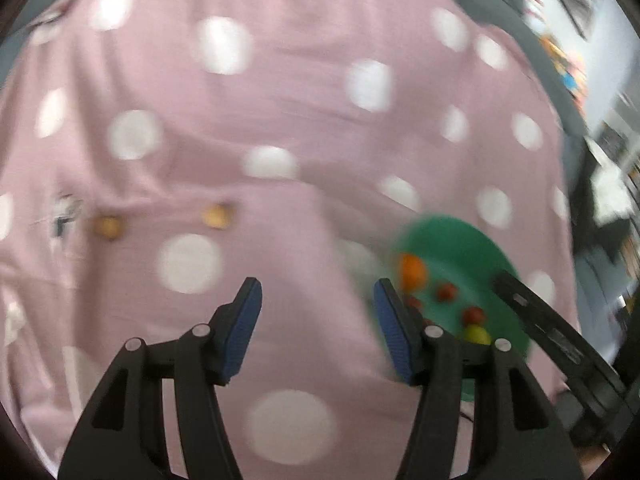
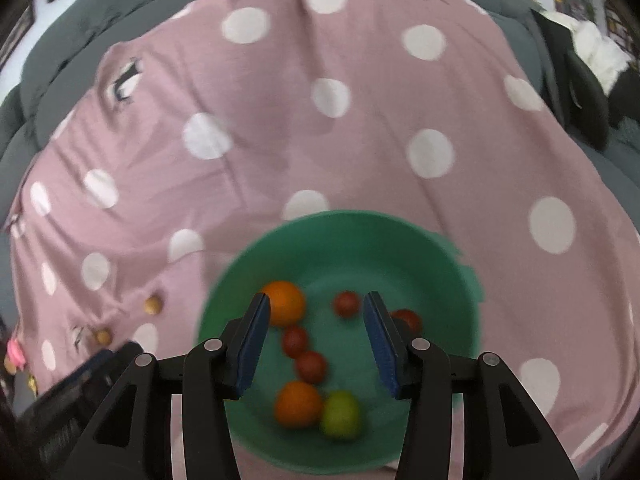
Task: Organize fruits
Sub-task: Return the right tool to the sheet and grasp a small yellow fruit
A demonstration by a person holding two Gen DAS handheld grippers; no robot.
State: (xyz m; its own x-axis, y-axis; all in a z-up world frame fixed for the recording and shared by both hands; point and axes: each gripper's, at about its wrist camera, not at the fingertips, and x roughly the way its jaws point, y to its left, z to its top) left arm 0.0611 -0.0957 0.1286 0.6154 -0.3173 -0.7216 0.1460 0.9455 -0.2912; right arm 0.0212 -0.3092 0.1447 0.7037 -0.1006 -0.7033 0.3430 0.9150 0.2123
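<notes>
The right gripper (image 2: 316, 336) hangs wide open and empty over the green bowl (image 2: 352, 236), likely because it gathers the fruit: 2 oranges (image 2: 285, 303), a green fruit (image 2: 341, 414) and 4 small red ones. The left gripper (image 1: 318, 320), also wide open and empty, faces 2 small brown fruits (image 1: 107, 227) lying loose far left. Everything rests on a pink polka-dot blanket (image 2: 360, 152) over grey cushions (image 2: 80, 56), not a worktop.

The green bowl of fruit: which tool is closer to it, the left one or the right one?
Right. The right tool hangs open directly over the green bowl. The left tool, also open, is off to the bowl's left over the pink dotted cloth.
</notes>
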